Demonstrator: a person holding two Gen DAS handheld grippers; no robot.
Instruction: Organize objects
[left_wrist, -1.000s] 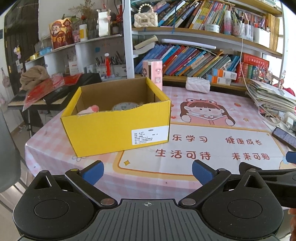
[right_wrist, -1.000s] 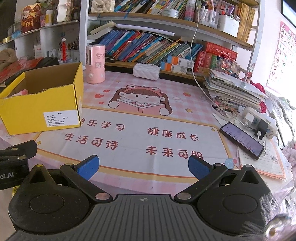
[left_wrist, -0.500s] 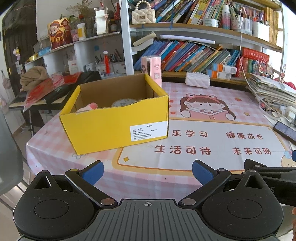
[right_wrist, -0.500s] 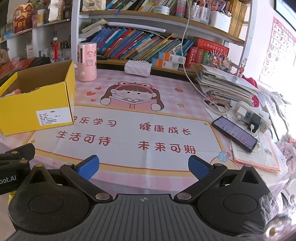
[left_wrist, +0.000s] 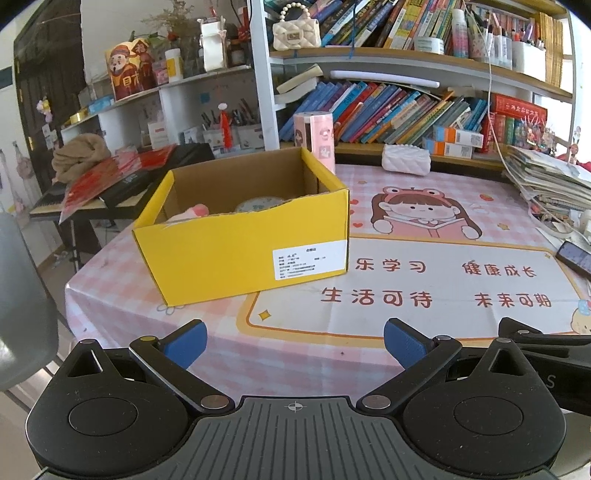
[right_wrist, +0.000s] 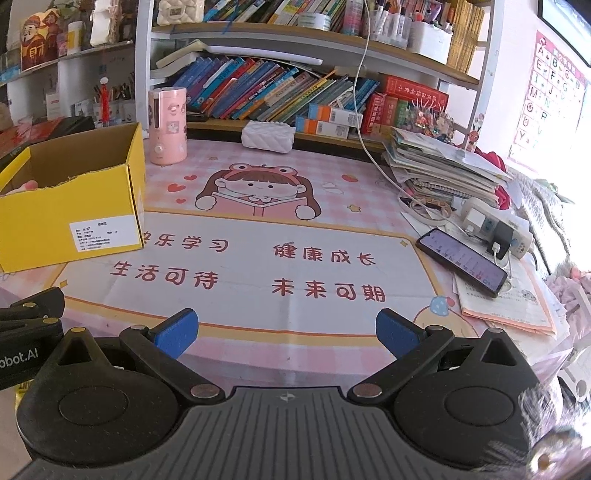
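A yellow cardboard box (left_wrist: 236, 254) stands open on the pink table mat (left_wrist: 424, 280), left of centre. Inside it I see a pink-white soft item (left_wrist: 192, 212) and a round pale item (left_wrist: 258, 203), both partly hidden by the front wall. The box also shows at the left of the right wrist view (right_wrist: 74, 229). My left gripper (left_wrist: 293, 341) is open and empty, at the table's near edge, in front of the box. My right gripper (right_wrist: 286, 330) is open and empty, at the near edge, right of the box.
A pink cylindrical appliance (right_wrist: 167, 125) and a white quilted pouch (right_wrist: 267, 136) stand at the back. A phone (right_wrist: 461, 262), a power strip (right_wrist: 495, 229) with cables and a paper stack (right_wrist: 439, 162) lie at the right. Bookshelves (left_wrist: 388, 110) line the back.
Both grippers have drawn back and risen a little from the table, so the box and mat look slightly farther. Both stay open and empty.
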